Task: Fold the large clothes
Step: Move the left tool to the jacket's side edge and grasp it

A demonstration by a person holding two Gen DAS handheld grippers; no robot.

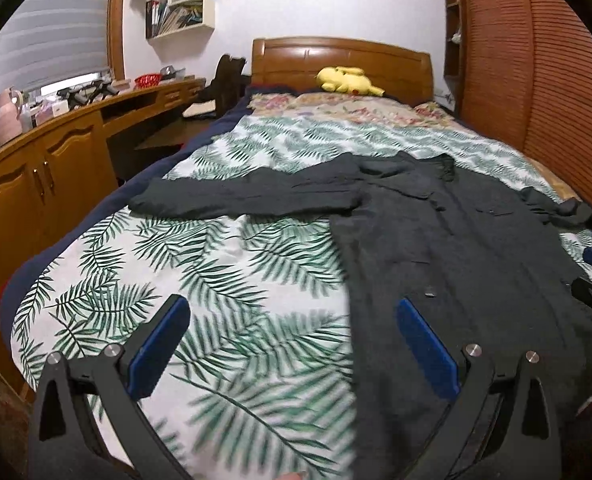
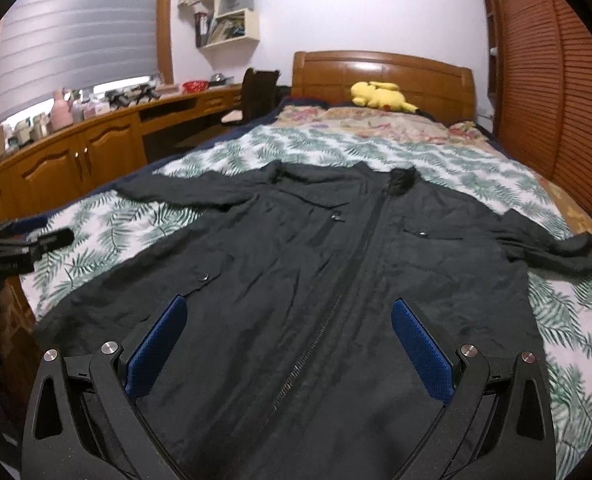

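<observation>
coat [image 2: 336, 264] spread flat, front up, on bed [image 1: 232, 264], hem at foot edge | left gripper [image 1: 292, 344] wide apart, empty, over coat's left edge | right gripper [image 2: 290, 340] wide apart, empty, over zip | right sleeve cut off in left view; zip seen only in right view

Item: one large dark jacket [image 2: 296, 264], charcoal to black, thin wrinkled fabric. Laid flat, front side up, spread along a leaf-patterned bedspread [image 2: 376, 152], collar [image 2: 400, 180] toward the headboard end, hem toward the near end. Front zipper [image 2: 336, 304] runs down the centre, apparently closed, though blur makes this uncertain. Flapped pockets with snap buttons [image 2: 205, 278] on the chest and lower front. Both sleeves extended outward: left sleeve [image 1: 240, 196] straight and flat, right sleeve [image 2: 564, 248] more bunched near the cuff.
</observation>
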